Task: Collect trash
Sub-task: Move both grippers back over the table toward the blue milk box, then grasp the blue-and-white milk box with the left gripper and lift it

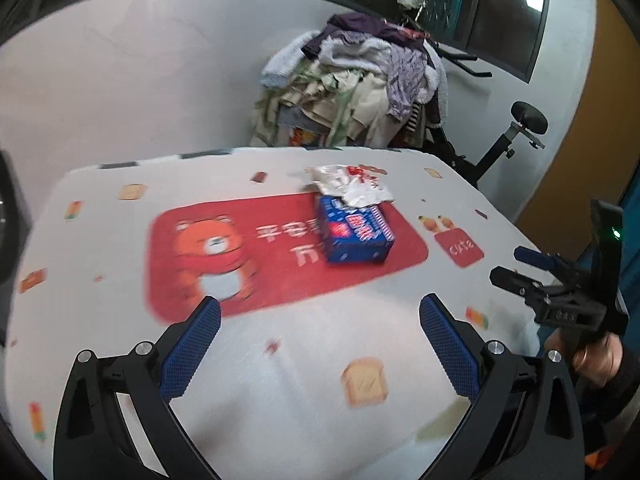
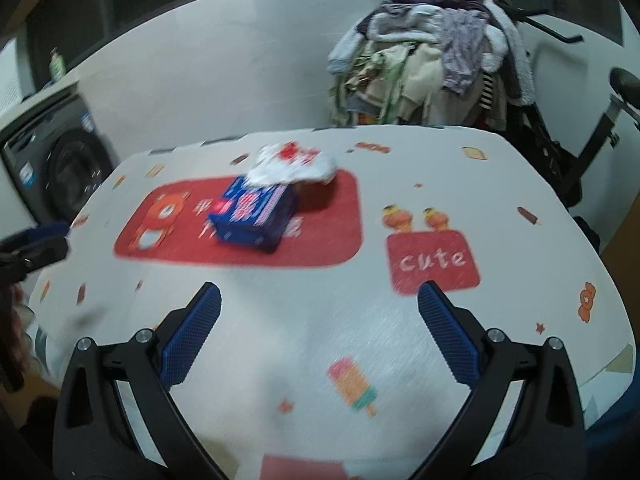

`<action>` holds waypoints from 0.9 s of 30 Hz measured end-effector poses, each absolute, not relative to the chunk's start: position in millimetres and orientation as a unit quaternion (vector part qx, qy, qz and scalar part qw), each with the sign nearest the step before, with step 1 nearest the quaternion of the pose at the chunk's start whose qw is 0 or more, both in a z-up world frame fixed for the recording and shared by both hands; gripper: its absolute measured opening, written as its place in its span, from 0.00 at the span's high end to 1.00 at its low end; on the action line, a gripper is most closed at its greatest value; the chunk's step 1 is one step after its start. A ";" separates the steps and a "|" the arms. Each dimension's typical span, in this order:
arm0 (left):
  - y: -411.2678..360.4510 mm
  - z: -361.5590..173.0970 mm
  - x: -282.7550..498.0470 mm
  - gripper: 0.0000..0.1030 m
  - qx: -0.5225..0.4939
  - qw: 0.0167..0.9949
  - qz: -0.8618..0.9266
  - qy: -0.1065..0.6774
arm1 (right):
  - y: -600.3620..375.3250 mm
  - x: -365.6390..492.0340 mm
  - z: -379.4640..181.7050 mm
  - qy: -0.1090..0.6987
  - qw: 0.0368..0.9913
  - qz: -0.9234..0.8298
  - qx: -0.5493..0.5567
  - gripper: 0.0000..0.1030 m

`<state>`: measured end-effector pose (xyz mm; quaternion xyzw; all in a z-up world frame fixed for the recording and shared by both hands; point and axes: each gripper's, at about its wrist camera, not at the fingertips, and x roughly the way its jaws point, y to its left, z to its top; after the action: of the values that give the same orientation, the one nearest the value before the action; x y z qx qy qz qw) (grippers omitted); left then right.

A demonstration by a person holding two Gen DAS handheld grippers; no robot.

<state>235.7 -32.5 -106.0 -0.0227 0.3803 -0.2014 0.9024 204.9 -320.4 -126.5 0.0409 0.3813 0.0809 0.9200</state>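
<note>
Left gripper (image 1: 320, 316) and right gripper (image 2: 319, 304) both spread wide, empty, above table (image 2: 304, 320). Crumpled bag (image 2: 292, 166) overlaps box (image 2: 254, 216). Clothes pile (image 2: 432, 64) behind.

White wall (image 1: 140, 60), dark windows (image 1: 460, 4), clothes pile (image 1: 360, 80), washing machine (image 2: 52, 160), exercise bike (image 1: 500, 144).

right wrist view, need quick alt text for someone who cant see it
A blue cardboard box with a crumpled white and red plastic wrapper resting on its far end sits on a white cartoon-print tablecloth. The open right tongs hover empty in front of it; piled clothes lie behind.
</note>
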 end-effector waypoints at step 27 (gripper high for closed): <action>-156.1 -187.0 397.3 0.05 -0.030 0.849 -0.184 0.494 | -380.8 263.5 -151.9 0.394 0.911 0.048 0.110 0.06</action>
<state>397.3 -156.1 -187.0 -0.0303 0.4939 -0.1843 0.8492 263.5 -380.8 -151.9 0.1097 0.3937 0.0478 0.9114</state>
